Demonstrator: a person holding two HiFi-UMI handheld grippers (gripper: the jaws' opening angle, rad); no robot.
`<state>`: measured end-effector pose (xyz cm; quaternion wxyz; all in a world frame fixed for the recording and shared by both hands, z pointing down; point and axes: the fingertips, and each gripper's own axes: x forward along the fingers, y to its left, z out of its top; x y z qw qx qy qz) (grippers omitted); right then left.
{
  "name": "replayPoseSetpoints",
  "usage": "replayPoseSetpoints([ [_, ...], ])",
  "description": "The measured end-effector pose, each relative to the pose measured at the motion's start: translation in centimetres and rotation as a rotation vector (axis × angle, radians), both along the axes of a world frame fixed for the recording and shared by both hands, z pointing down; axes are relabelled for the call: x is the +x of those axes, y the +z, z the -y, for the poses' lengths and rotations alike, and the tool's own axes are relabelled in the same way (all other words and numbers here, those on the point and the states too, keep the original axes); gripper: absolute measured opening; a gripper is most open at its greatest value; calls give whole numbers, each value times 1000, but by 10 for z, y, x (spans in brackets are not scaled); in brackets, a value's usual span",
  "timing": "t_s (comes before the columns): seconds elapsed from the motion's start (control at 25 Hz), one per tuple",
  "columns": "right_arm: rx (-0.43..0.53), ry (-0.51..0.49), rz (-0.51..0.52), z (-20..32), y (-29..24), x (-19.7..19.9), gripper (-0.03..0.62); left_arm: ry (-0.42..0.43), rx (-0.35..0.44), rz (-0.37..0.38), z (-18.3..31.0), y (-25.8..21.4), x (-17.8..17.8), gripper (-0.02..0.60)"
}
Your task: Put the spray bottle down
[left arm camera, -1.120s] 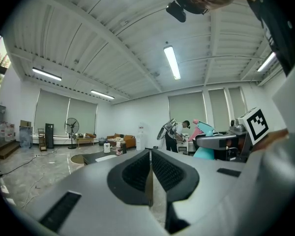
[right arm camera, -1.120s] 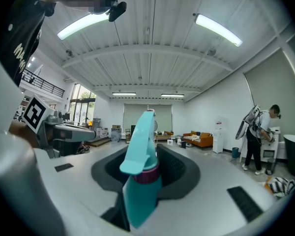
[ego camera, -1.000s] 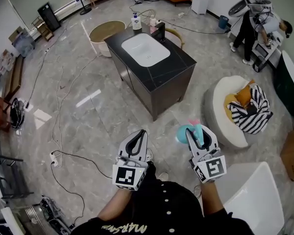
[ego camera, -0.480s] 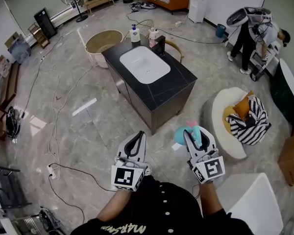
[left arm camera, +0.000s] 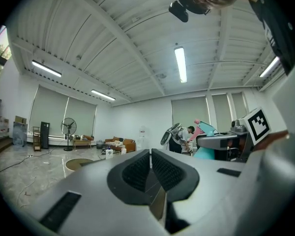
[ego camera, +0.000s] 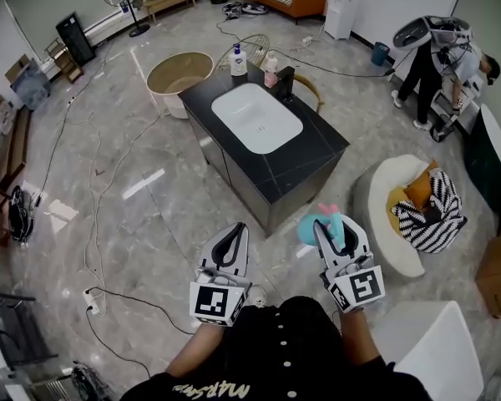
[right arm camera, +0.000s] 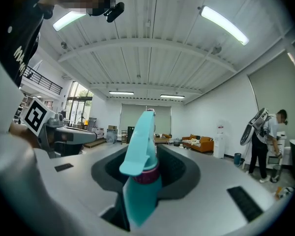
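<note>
The right gripper point(ego camera: 334, 229) has its fingers clamped on the teal spray bottle point(ego camera: 309, 229) in mid-air, short of the black tabletop point(ego camera: 317, 153), and the left gripper point(ego camera: 239, 229) is pinched together empty, so any slip now probably drops it on the floor point(ego camera: 150, 199).

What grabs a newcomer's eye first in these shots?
The teal spray bottle stands out most, clamped upright in the right gripper, low and right of centre in the head view. Next comes the black counter with its white sink, standing mid-floor just ahead of the person. The left gripper is shut and empty.
</note>
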<state>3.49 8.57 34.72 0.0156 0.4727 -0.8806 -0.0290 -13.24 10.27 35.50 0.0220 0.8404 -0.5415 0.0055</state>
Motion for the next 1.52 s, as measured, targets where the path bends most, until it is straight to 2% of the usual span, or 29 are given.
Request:
replayPoseSetpoints([
  [0.16,-14,16,-7,8,8,-6,127,40,-12,-4,17,9,1,21],
  [0.4,-42,63,-15,27,16,5,127,78,-25,-16,39,14,9,21],
  [0.6,-55,70,-5,59,25,9,126,68,-32,-6,68,19,8,21],
  [1.04,-29,21,20,169,24,17,126,29,-41,26,166,24,14,21],
  [1.52,-17,-17,15,284,13,67,126,1,4,42,277,1,68,21],
])
